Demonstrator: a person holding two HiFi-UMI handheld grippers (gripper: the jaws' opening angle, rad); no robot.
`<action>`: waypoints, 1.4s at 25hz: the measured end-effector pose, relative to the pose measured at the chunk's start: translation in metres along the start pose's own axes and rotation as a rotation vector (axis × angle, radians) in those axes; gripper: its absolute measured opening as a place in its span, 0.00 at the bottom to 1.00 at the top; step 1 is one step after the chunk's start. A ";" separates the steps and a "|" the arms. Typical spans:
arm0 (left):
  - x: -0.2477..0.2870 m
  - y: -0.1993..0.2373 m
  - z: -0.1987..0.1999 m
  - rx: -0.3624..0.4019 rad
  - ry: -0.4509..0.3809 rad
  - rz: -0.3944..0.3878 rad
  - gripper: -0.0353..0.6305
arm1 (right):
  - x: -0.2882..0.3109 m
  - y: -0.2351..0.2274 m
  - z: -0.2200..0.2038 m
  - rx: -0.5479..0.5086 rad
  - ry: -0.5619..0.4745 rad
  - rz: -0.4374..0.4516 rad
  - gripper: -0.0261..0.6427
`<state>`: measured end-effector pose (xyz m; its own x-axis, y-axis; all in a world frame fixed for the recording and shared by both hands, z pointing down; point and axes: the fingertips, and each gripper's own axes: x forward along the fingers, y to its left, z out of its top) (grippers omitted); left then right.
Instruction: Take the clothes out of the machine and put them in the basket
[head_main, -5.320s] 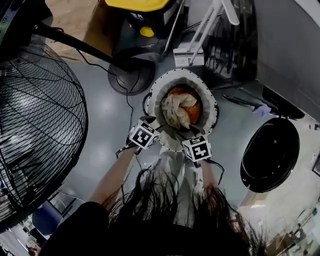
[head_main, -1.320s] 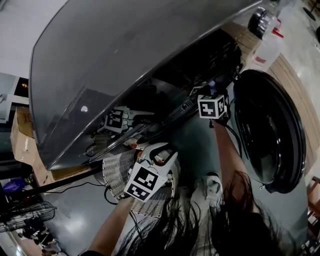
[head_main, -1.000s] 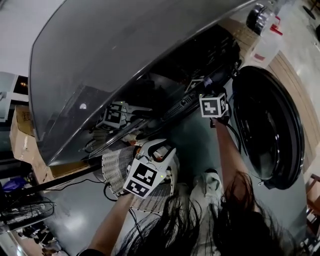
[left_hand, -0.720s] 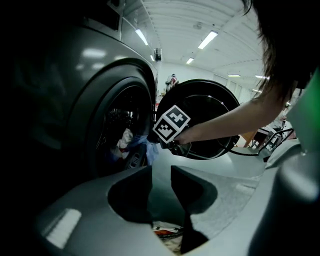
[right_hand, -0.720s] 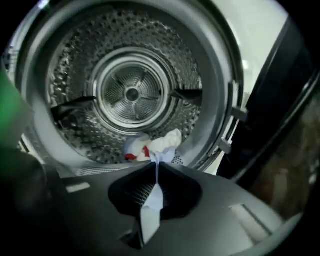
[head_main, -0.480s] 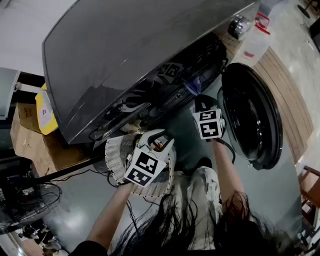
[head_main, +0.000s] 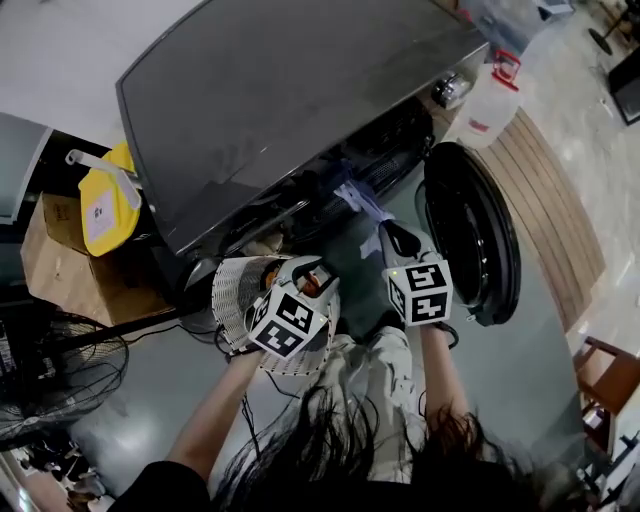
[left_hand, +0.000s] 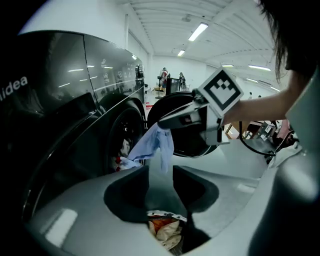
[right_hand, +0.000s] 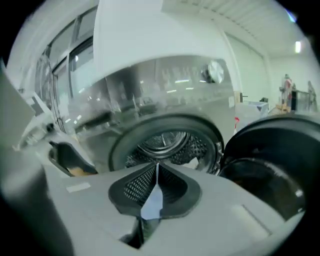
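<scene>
Now, my right claw (right_hand: 156, 186) pinched blue cloth (left_hand: 156, 145) just outside machine (head_main: 300, 110), its tail trailing to drum mouth (right_hand: 165, 142). My left claw (left_hand: 160, 192) spread, held above basket (head_main: 230, 290); orange and cream clothes (left_hand: 162, 232) lay inside, seen through its gap. Black door (head_main: 470, 235) stood open.

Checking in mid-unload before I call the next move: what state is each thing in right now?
right tool: shut on the blue cloth.
left tool: open, empty, over the basket.
blue cloth: hanging from right tool by the machine's opening.
basket: upright, clothes inside.
machine door: open.
drum: some laundry inside.
</scene>
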<state>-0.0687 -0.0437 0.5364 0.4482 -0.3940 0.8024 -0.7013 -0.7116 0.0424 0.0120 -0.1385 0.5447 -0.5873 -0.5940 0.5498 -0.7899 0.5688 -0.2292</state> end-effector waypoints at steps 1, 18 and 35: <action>-0.001 0.000 0.002 0.002 0.003 0.010 0.28 | -0.012 0.003 0.007 0.008 -0.013 0.018 0.10; 0.097 0.012 0.025 0.103 0.143 0.122 0.57 | -0.148 0.013 0.070 -0.015 -0.122 0.201 0.10; 0.113 0.045 0.070 -0.097 -0.059 0.193 0.07 | -0.168 -0.025 0.068 -0.031 -0.120 0.214 0.10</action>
<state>-0.0111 -0.1608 0.5870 0.3302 -0.5531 0.7649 -0.8262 -0.5612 -0.0492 0.1181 -0.0917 0.4036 -0.7586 -0.5204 0.3920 -0.6407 0.7050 -0.3040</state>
